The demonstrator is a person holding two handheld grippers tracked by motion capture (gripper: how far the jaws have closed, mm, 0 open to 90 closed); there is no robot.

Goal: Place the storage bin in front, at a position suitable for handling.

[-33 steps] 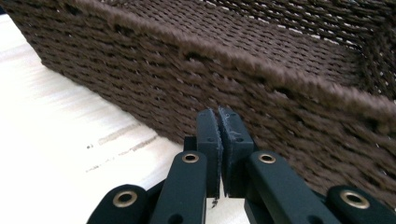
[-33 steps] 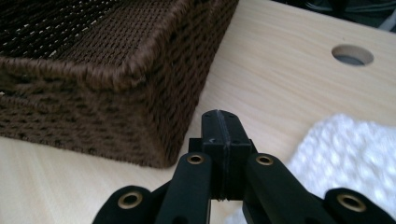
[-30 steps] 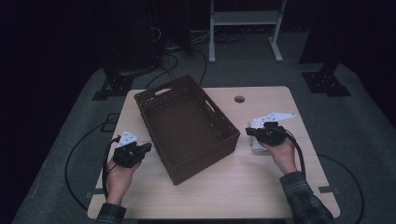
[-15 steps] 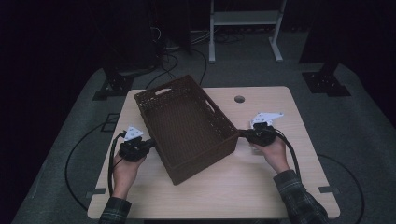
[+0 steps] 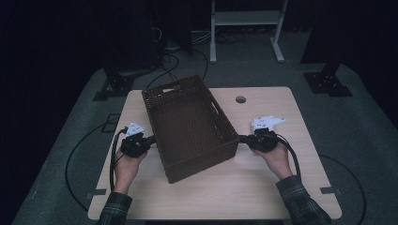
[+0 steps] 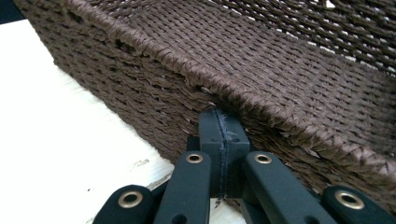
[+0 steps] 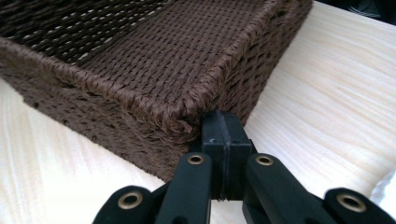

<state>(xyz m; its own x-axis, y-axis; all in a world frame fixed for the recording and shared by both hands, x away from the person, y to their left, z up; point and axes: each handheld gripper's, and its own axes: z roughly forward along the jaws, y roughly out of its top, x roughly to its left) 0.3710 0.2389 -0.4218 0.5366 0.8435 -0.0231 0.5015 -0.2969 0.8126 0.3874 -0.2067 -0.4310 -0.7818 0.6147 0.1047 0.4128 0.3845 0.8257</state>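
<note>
A dark brown woven basket [image 5: 190, 124] lies askew on the light wooden table [image 5: 263, 187], and I see nothing inside it. My left gripper [image 5: 151, 139] is shut, its tips against the basket's left long wall just under the rim [image 6: 261, 100]. In the left gripper view, the left gripper [image 6: 223, 119] has its pads pressed together with nothing between them. My right gripper [image 5: 242, 138] is shut too, its tips touching the basket's near right corner [image 7: 187, 119]. The right gripper view shows the right gripper [image 7: 223, 122] with its pads flat together beside that corner.
A round cable hole [image 5: 241, 99] sits in the table behind the right gripper. Black cables [image 5: 112, 161] trail from both grippers off the table sides. Dark stands and a white frame [image 5: 244, 18] rise on the floor beyond the table.
Both grippers have moved inward to the basket: the left forward and right to its side wall, the right leftward to its corner. The basket has hardly shifted.
</note>
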